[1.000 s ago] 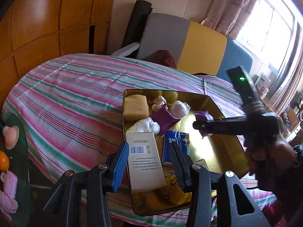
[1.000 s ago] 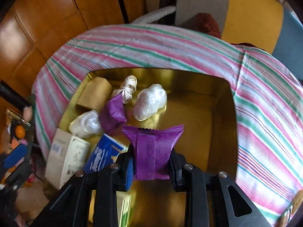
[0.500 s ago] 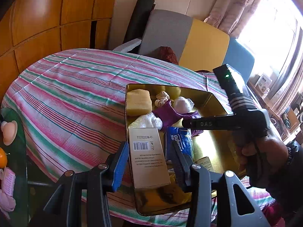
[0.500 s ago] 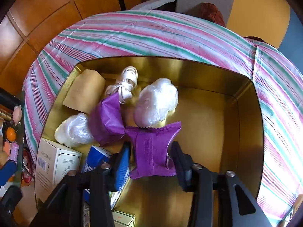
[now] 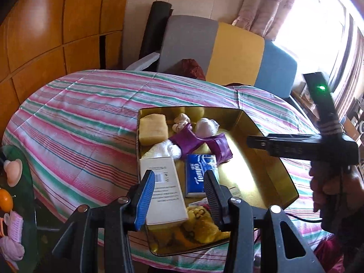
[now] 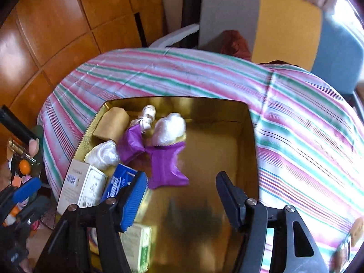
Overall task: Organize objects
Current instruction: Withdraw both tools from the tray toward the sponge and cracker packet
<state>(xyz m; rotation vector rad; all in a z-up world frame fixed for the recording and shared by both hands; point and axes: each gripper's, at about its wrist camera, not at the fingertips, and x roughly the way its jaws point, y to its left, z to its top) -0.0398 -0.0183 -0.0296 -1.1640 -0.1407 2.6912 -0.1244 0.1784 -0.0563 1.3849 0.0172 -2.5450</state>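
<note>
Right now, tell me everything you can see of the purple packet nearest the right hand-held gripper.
The purple packet is a soft, crinkled pouch, apparently thin plastic film, with pinched corners. It lies free on the gold tray floor, ahead of the right hand-held gripper, whose jaws are opening with nothing between them. Its far corner meets a second purple packet and a white plastic-wrapped bundle.

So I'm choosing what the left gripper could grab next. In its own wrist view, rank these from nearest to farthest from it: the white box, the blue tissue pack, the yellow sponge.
1. White box: between the left gripper fingers, at the gold tray's near left corner.
2. Blue tissue pack: just right of the box, reaching slightly farther in.
3. Yellow sponge: far left corner.
</note>
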